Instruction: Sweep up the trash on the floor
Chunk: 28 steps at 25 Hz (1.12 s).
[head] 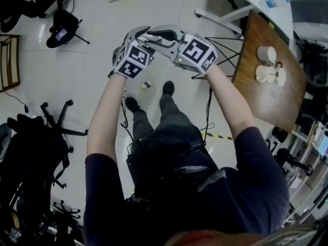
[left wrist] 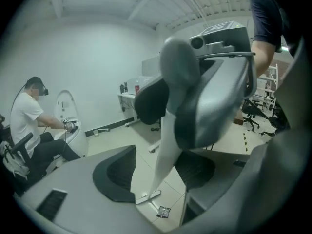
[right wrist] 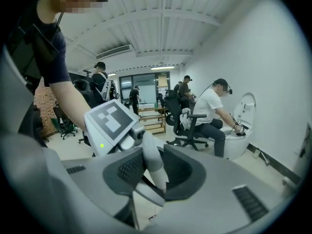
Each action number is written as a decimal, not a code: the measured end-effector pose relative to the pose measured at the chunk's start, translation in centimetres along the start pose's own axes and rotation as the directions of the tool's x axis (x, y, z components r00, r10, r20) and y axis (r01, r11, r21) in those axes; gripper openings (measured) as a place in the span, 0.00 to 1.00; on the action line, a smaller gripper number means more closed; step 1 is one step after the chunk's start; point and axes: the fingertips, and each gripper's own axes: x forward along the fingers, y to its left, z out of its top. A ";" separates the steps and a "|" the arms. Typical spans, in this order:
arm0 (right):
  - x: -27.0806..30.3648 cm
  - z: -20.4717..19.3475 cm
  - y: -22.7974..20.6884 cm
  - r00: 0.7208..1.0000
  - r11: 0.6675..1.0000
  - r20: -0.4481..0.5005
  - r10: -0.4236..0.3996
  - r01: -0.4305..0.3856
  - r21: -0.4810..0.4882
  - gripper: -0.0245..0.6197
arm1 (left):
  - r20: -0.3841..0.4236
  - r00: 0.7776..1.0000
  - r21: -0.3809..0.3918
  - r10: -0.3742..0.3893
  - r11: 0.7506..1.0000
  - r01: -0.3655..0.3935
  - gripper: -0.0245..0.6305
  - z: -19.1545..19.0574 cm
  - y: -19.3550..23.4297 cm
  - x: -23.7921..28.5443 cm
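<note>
The step in hand appears to be taking a two-handed hold of the sweeper before any sweeping starts. The right tool (right wrist: 155, 172) is clamped on the white handle (left wrist: 163, 150). The left tool (left wrist: 156, 177) has its jaws wide apart, with the handle running between them and neither pad pressing on it. The handle slopes down to the floor (left wrist: 122, 140), where its foot rests just beside a small dark wrapper (left wrist: 164, 211), which has not been swept up. Next, the left tool probably needs to close squarely on the handle below the right one. Both can then draw the foot across the wrapper.
</note>
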 end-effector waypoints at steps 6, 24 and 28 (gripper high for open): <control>-1.3 -0.9 -0.2 0.999 0.999 0.019 0.029 -0.029 0.036 0.23 | 0.035 0.994 -0.018 -0.103 0.994 0.104 0.19 0.7 -2.6 1.8; 0.0 -2.0 4.5 0.994 0.981 0.013 0.110 -0.111 0.162 0.25 | -0.058 0.977 0.016 -0.207 0.978 0.209 0.20 -2.8 -5.2 -0.8; 1.6 -2.4 7.6 0.989 0.976 -0.007 0.149 -0.146 0.164 0.26 | -0.046 0.980 -0.010 -0.195 0.981 0.194 0.20 -4.9 -6.0 -2.8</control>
